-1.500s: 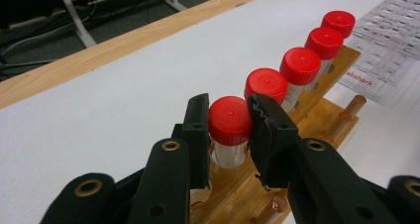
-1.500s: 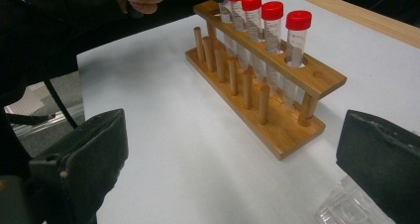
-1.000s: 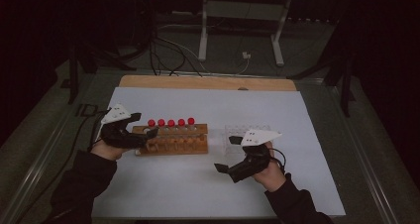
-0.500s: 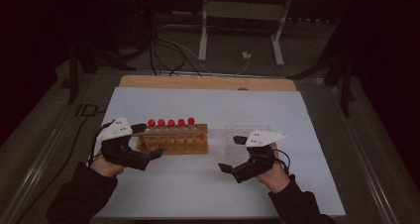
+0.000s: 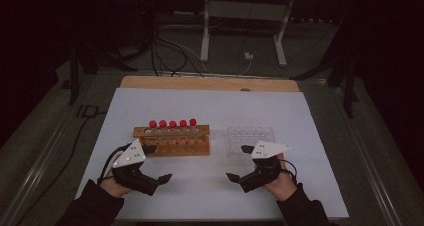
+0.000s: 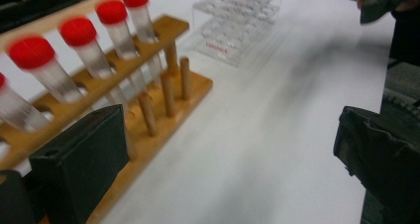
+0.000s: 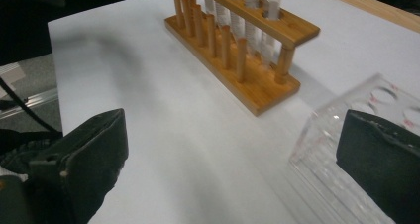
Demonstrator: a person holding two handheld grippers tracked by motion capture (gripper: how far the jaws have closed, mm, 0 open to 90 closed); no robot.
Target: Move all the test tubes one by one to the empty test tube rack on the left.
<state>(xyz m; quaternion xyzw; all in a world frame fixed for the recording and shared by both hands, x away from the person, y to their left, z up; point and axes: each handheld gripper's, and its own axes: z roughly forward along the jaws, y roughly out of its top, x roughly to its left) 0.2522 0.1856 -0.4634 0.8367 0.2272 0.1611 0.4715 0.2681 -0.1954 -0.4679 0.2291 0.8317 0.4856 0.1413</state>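
- High view: since the earlier frames we have drawn the left gripper (image 5: 159, 178) back from the left end of the wooden rack (image 5: 172, 140) towards six o'clock, and its jaws have just been opening, with nothing between them. The right gripper (image 5: 235, 176) has sunk a little nearer the table (image 5: 310, 136).
- High view, now: the rack stands at about nine o'clock of the table's middle, five red-capped tubes (image 5: 172, 127) upright in it; the clear plastic rack (image 5: 250, 138) sits just beside it at three o'clock.
- Left gripper view: our jaws stand wide and empty, the rack at ten o'clock, the tubes (image 6: 81, 48) leaning across the picture — blurred.
- Right gripper view: jaws spread and empty too; the clear rack (image 7: 346, 135) lies just behind the right-hand jaw, the wooden rack (image 7: 237, 60) at twelve o'clock.
- Handling, as we judge it: the tubes look light, stiff and smooth-walled — likely slippery and perhaps breakable. We would take one just under its cap and lift it straight up from its hole.
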